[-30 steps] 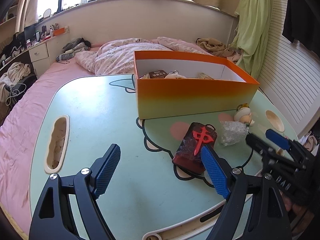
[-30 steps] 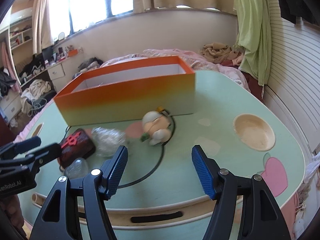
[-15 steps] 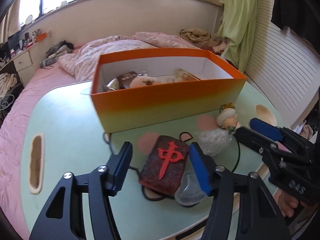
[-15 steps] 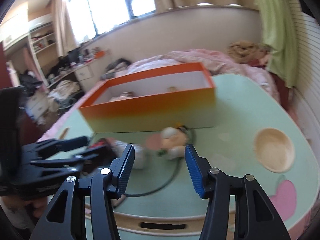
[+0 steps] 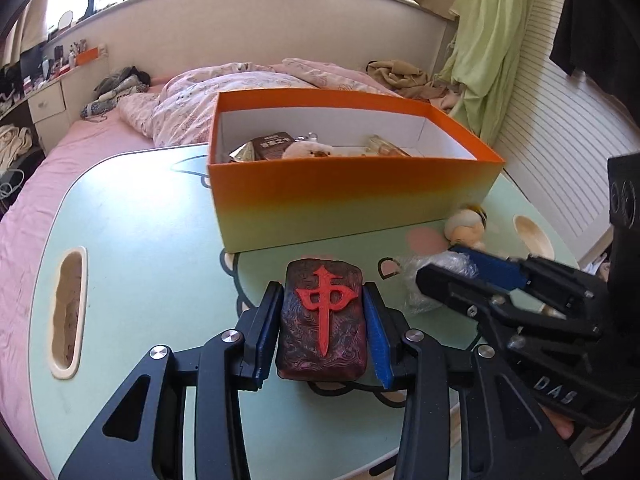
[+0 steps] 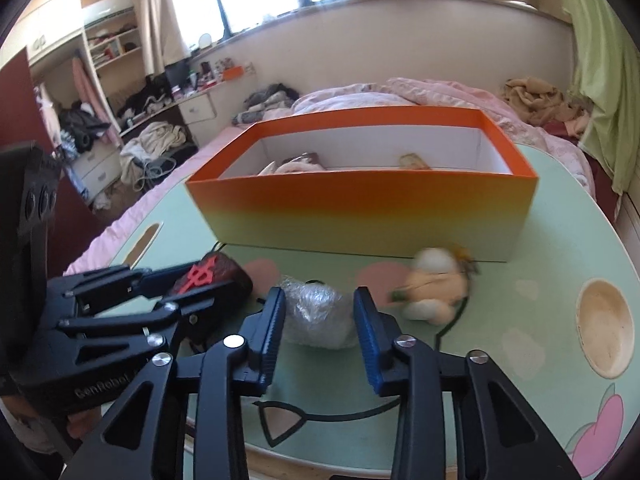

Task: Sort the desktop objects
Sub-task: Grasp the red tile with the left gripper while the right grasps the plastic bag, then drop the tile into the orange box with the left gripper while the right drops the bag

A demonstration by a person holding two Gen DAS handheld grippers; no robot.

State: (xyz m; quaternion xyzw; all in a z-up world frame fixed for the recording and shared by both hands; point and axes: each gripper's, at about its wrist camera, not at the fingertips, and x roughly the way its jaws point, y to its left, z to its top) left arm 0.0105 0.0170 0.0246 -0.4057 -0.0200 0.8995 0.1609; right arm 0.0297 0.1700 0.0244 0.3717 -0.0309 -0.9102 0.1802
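In front of the orange box [image 5: 352,196], the left gripper [image 5: 323,312] clamps the dark red mahjong tile [image 5: 322,320]; the right gripper [image 6: 320,320], part-open, straddles the plastic-wrapped bundle [image 6: 318,316] beside it

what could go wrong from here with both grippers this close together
1. The left gripper is shut on the mahjong block, and the right gripper straddles the plastic-wrapped bundle right beside it; lifting both together could knock them into each other.
2. The crinkly bundle may slip or squash when squeezed.
3. The block must clear the orange box wall, or it may snag.
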